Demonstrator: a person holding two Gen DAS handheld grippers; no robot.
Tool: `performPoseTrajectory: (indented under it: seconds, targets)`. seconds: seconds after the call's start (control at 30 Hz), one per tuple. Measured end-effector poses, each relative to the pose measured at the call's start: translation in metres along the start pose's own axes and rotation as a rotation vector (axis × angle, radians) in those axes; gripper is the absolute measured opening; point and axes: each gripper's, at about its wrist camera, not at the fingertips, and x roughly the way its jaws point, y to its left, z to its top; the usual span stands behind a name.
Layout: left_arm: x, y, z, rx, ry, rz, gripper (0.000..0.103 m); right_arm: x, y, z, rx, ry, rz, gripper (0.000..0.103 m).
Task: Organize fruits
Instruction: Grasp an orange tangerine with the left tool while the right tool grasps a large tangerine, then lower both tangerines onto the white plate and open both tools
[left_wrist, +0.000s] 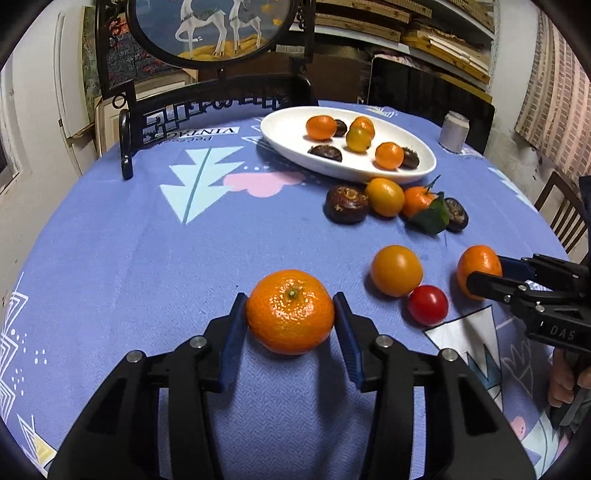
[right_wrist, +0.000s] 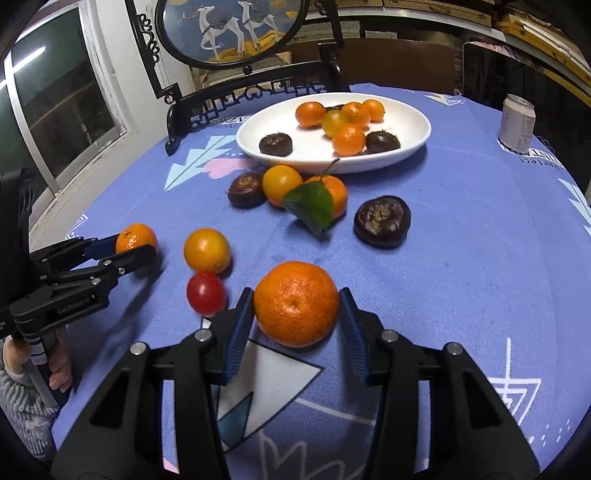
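Tangerine (left_wrist: 290, 312) pinched between left gripper (left_wrist: 290, 314) jaws on tablecloth (left_wrist: 147, 258).

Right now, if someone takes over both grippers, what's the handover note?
Left gripper: jaws shut on the left mandarin, which sits on the tablecloth, not lifted.
Right gripper: jaws shut on the right mandarin, also not lifted.
Done: the white plate holds some plated fruit.
Left: plate both mandarins, then the loose yellow fruit, the red tomato and the cluster beside the plate.
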Motion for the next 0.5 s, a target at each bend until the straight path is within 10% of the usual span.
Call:
performPoseTrajectory:
  seconds: [0.5]
  targets:
    - [0.007, -0.006, 0.067, 0.019, -0.046, 0.003, 0.047, -0.031, -0.029, 0.037, 0.072, -0.078, 0.008, 0.047]
